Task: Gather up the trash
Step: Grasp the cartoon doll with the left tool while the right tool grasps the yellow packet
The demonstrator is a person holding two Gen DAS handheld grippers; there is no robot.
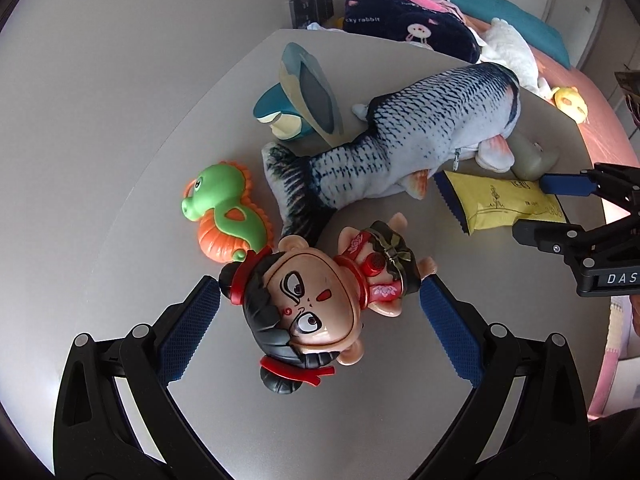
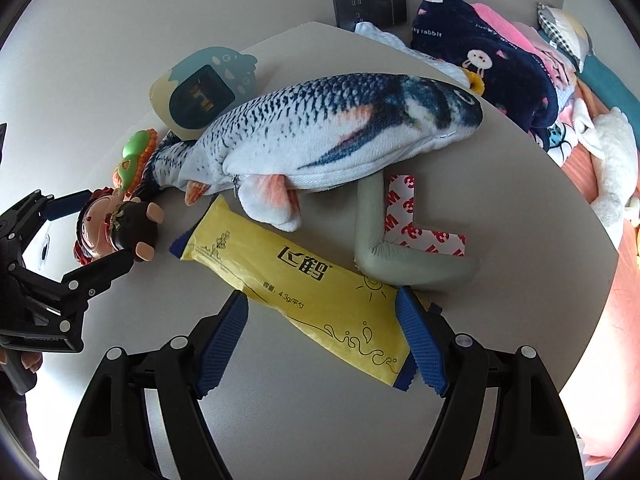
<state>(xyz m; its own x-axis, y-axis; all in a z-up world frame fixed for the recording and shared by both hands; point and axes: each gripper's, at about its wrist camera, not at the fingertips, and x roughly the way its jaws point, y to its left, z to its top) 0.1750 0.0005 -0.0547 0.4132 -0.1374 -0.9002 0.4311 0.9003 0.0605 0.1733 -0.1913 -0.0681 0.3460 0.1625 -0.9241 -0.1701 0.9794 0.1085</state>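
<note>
Right gripper (image 2: 320, 336), jaws apart, straddles the near end of the yellow sachet (image 2: 296, 288) lying flat on the table (image 2: 280, 400); thin, light, crinkly film (likely slippery), best pinched across its width. Beyond, the left gripper (image 1: 320, 336) stands open around a doll figurine (image 1: 320, 304), before the plush fish (image 2: 320, 132).

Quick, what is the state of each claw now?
Left claw: open, around the doll figure, not gripping.
Right claw: open, straddling the yellow packet.

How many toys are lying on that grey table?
4, though others may hide behind the plush fish mid-table: the doll figurine between the left gripper's fingers, the green seahorse beside it, and the teal cartoon cushion behind.
</note>
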